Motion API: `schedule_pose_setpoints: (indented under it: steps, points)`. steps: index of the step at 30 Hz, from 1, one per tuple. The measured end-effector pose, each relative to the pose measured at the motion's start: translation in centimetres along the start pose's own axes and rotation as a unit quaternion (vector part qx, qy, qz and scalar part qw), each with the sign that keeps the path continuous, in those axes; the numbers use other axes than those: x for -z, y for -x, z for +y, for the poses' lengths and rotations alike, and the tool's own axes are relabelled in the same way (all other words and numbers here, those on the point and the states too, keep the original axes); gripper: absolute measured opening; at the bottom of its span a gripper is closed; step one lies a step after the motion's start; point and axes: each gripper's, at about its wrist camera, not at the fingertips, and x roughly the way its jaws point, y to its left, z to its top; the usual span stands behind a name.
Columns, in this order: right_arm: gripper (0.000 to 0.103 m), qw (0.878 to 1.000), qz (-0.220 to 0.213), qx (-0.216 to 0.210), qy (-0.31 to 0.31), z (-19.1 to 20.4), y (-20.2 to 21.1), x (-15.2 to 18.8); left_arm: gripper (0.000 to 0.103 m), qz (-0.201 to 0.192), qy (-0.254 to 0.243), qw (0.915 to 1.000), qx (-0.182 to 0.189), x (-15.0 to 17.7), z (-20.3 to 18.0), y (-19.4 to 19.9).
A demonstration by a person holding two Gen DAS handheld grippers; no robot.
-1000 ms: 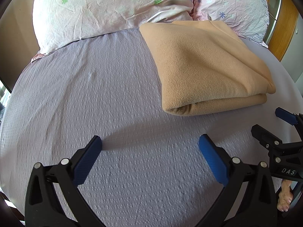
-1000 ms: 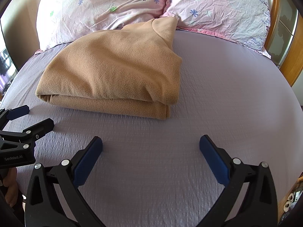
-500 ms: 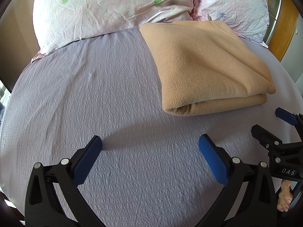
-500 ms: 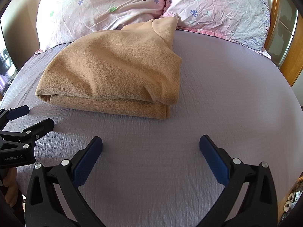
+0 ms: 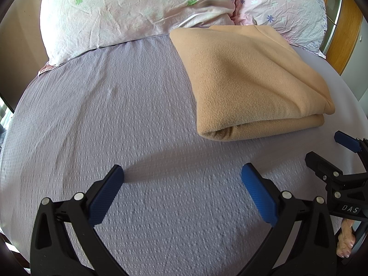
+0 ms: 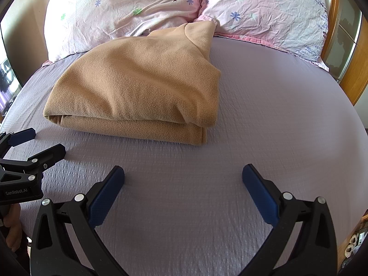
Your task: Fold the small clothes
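A tan fleece garment [image 5: 248,78] lies folded in a thick stack on the lilac bed sheet [image 5: 115,119]. In the right wrist view the garment [image 6: 138,92] sits ahead and to the left, on the sheet [image 6: 276,115]. My left gripper [image 5: 181,179] is open and empty, low over the sheet, short of the garment's near left corner. My right gripper [image 6: 182,179] is open and empty, short of the garment's near right corner. Each gripper shows in the other's view: the right one [image 5: 326,151] at the right edge, the left one [image 6: 41,142] at the left edge.
Two floral pillows [image 6: 128,7] [image 6: 264,9] lie against the head of the bed behind the garment. A wooden bed frame [image 6: 354,78] runs along the right. The bed's left edge drops off toward a dark wall [image 5: 13,46].
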Motion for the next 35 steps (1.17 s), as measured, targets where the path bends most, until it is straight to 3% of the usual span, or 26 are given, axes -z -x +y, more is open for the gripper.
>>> schedule_pose_setpoints:
  steps: [35]
  points:
    - [0.102, 1.000, 0.001, 0.001, -0.001, -0.02, 0.03, -0.05, 0.101, -0.004, 0.004, 1.0000, -0.002, -0.07, 0.00, 0.08]
